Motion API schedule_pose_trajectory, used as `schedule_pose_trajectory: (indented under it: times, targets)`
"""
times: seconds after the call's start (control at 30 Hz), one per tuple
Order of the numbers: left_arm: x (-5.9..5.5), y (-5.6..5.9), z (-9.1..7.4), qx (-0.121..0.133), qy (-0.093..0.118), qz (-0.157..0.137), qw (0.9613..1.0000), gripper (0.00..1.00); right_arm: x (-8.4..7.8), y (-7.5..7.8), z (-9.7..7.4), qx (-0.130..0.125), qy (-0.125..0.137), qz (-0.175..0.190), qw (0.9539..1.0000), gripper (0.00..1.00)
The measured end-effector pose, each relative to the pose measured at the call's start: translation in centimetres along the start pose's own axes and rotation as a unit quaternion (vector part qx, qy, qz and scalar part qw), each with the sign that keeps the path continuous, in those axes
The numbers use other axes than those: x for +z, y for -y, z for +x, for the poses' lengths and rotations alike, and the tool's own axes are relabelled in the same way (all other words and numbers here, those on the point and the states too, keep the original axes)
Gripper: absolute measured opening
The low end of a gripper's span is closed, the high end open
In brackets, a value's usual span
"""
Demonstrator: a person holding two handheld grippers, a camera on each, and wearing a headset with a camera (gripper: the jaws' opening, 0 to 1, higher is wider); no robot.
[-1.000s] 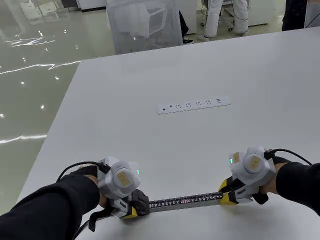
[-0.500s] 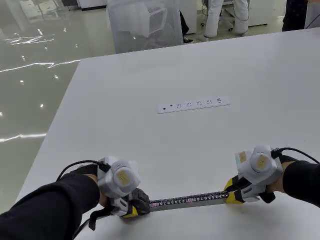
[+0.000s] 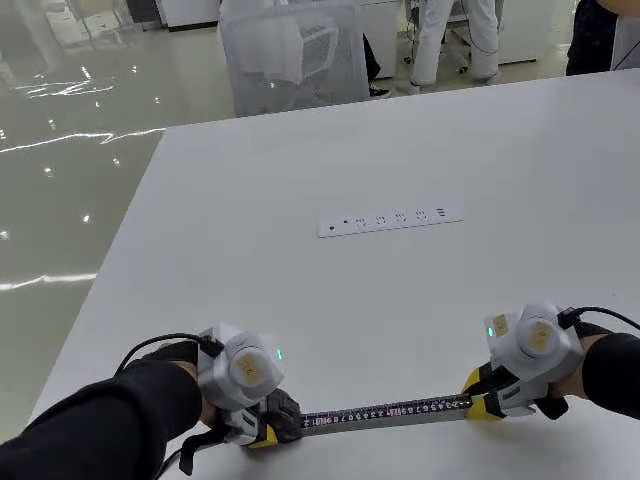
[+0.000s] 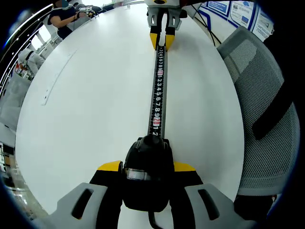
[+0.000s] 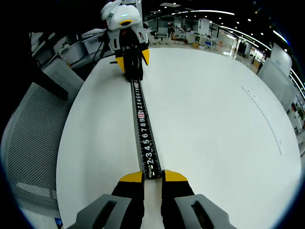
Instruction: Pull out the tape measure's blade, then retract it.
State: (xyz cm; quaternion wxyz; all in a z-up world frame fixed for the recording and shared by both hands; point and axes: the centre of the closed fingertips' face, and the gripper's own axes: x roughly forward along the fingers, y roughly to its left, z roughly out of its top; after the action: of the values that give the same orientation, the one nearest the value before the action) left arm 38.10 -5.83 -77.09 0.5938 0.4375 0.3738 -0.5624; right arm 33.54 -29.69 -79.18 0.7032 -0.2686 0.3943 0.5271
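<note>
Surface: a white worktop (image 3: 400, 130), matt and evenly lit, with a white power strip (image 3: 391, 219) lying flat near its middle, toward 12 o'clock from the work and well apart from it. Room: a glossy pale floor (image 3: 70, 180) lies at 9 to 11 o'clock in the head view, and a person's legs (image 3: 445, 35) in white trousers stand beyond the far edge at 12 to 1 o'clock. A grey mesh chair (image 4: 259, 95) sits at the near edge of the worktop. Task item: the tape measure (image 3: 283, 415) lies along the near edge, at 6 o'clock in the head view. Its case (image 4: 147, 171) is black and rounded. The blade (image 3: 385, 413) is drawn out in a straight line from 7 toward 4 o'clock, dark with white numerals and red marks at intervals. It runs low along the worktop; contact with the surface cannot be confirmed. The left gripper (image 4: 147, 167) has its yellow-tipped jaws clamped on either side of the case. The right gripper (image 5: 152, 176) has its jaws drawn close together on the free end of the blade. In each gripper view the blade runs to 12 o'clock and meets the opposite gripper.
</note>
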Motion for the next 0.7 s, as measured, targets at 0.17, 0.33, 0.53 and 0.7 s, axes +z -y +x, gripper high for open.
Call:
schedule_pose_trajectory:
  times: [0.17, 0.33, 0.53, 0.7]
  targets:
    - [-0.02, 0.00, 0.00, -0.001, -0.001, -0.001, 1.0000, 0.33, -0.33, 0.18, -0.25, -0.001, 0.001, 0.003, 1.0000, 0.08]
    - [-0.01, -0.02, -0.01, -0.001, -0.001, -0.001, 1.0000, 0.33, -0.66, 0.29, -0.48, -0.001, 0.004, 0.010, 0.9999, 0.08]
    - [0.00, -0.06, -0.02, -0.002, 0.000, -0.002, 1.0000, 0.33, -0.91, 0.33, -0.67, -0.001, 0.003, 0.011, 0.9999, 0.08]
    - [0.01, -0.04, -0.05, -0.003, 0.001, -0.003, 1.0000, 0.33, -1.01, 0.37, -0.79, -0.002, 0.008, 0.017, 0.9998, 0.08]
